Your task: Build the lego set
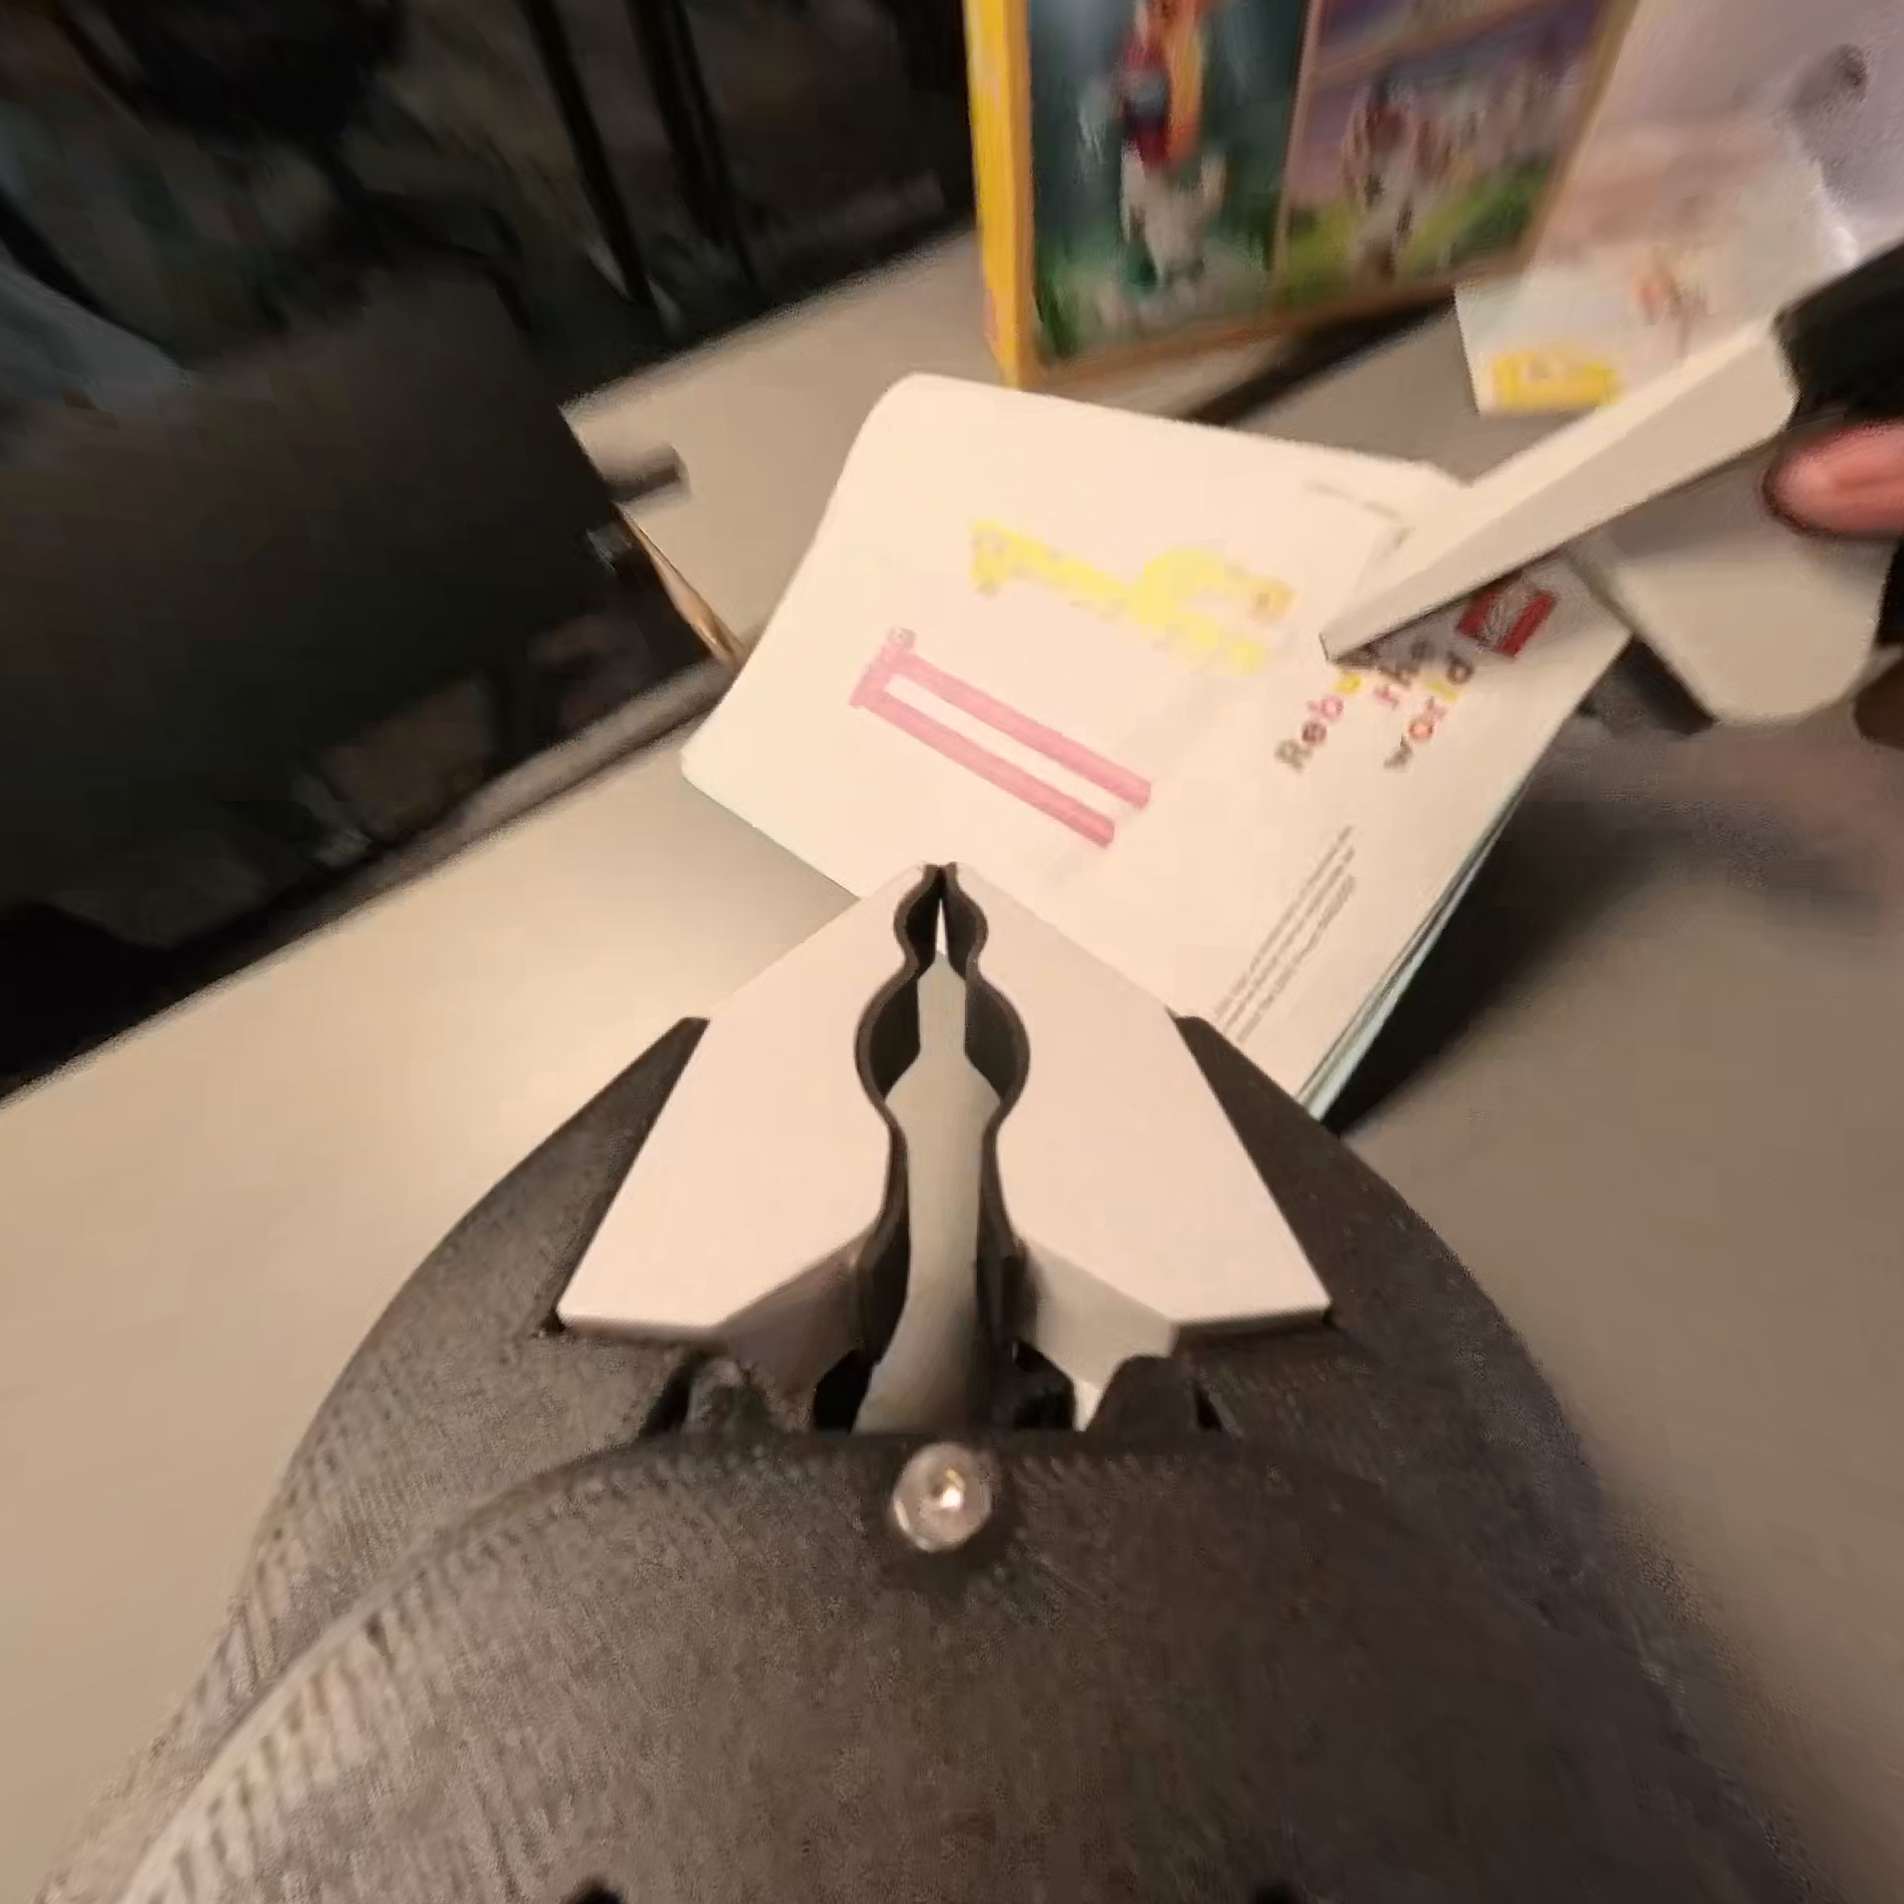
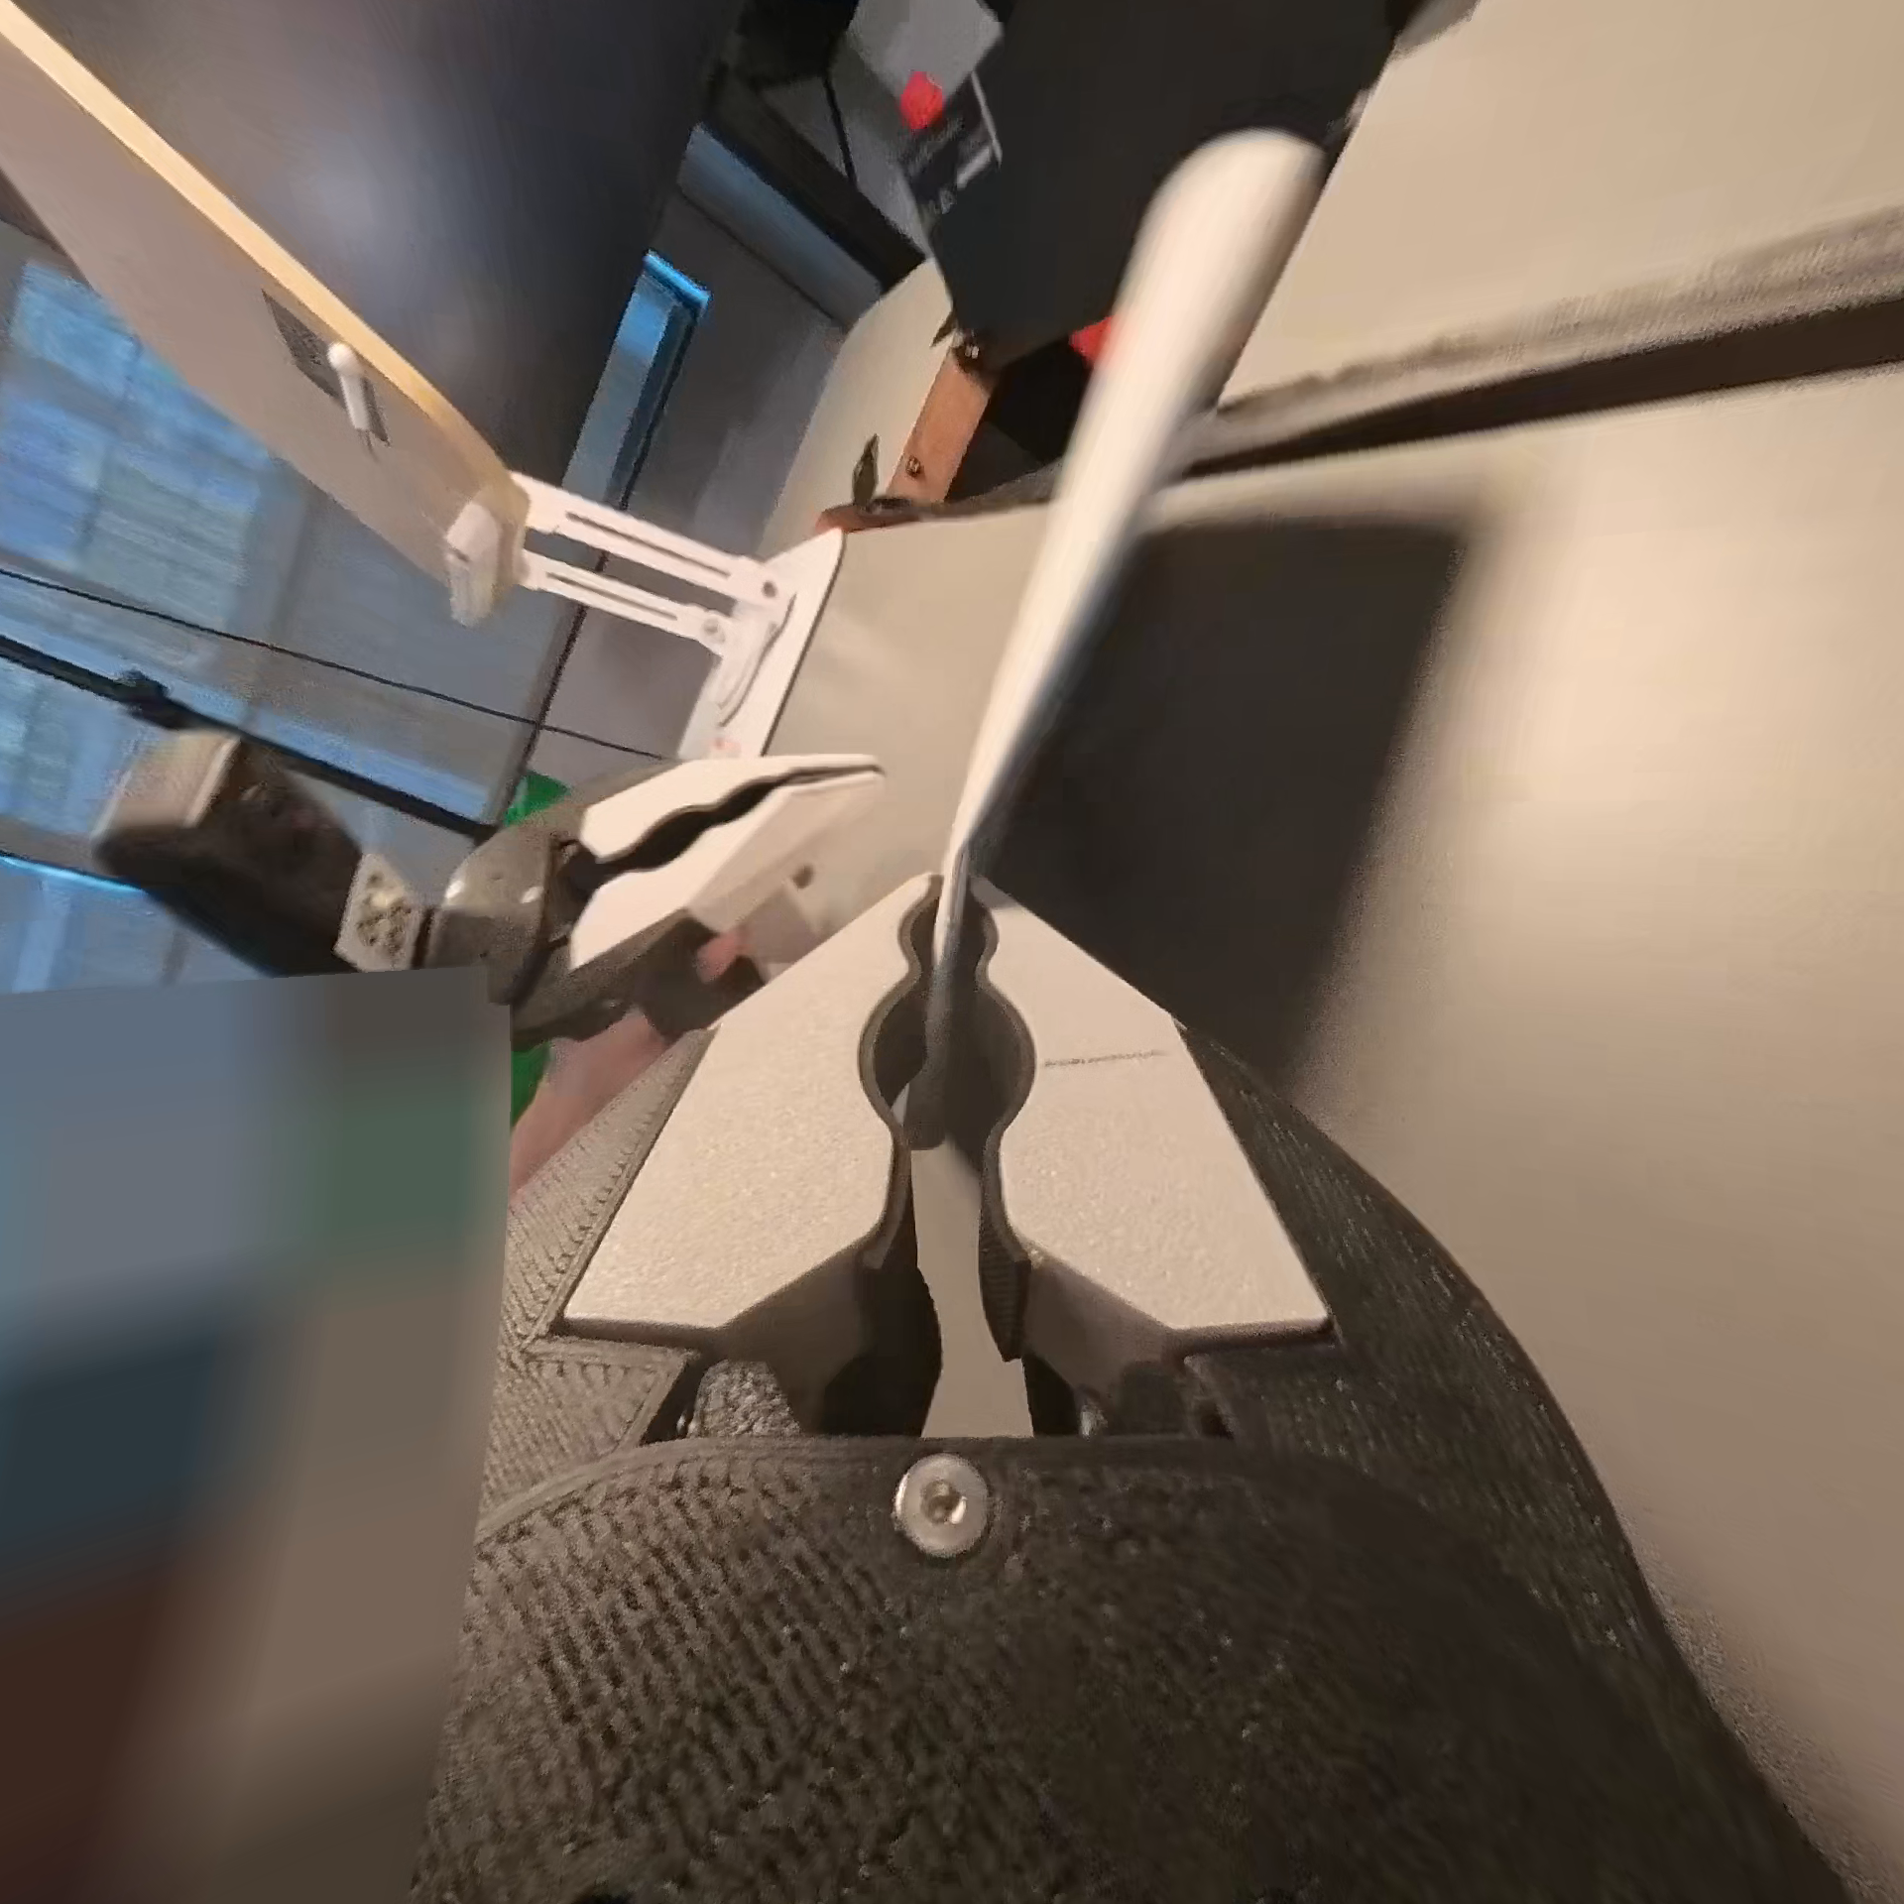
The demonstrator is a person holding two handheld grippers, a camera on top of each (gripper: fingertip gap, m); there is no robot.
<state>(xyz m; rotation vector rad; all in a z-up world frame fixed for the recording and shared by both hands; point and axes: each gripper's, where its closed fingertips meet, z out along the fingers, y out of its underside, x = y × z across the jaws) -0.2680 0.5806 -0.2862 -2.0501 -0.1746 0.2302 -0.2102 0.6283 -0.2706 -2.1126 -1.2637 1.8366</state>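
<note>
My left gripper [image 1: 943, 876] is shut and empty, low over the grey table [image 1: 309, 1185], just in front of a stack of white instruction booklets [image 1: 1030, 670]. It also shows in the right wrist view [image 2: 855, 771], jaws together. My right gripper [image 2: 953, 896] is shut on a thin white booklet [image 2: 1123, 433], seen edge-on and rising past the fingertips. In the left wrist view the right gripper [image 1: 1339, 641] hangs over the stack's right side with that booklet [image 1: 1700, 206] above it. The colourful lego box [image 1: 1236, 175] stands behind the stack.
A person's fingers [image 1: 1834, 484] show behind the right gripper. Dark chairs [image 1: 309, 515] stand beyond the table's far left edge. A white monitor arm [image 2: 659, 587] and a screen [image 2: 155, 515] stand at the table's end. A dark rectangular patch [image 2: 1236, 721] lies on the table. There is about 8 cm between the tips of the two grippers.
</note>
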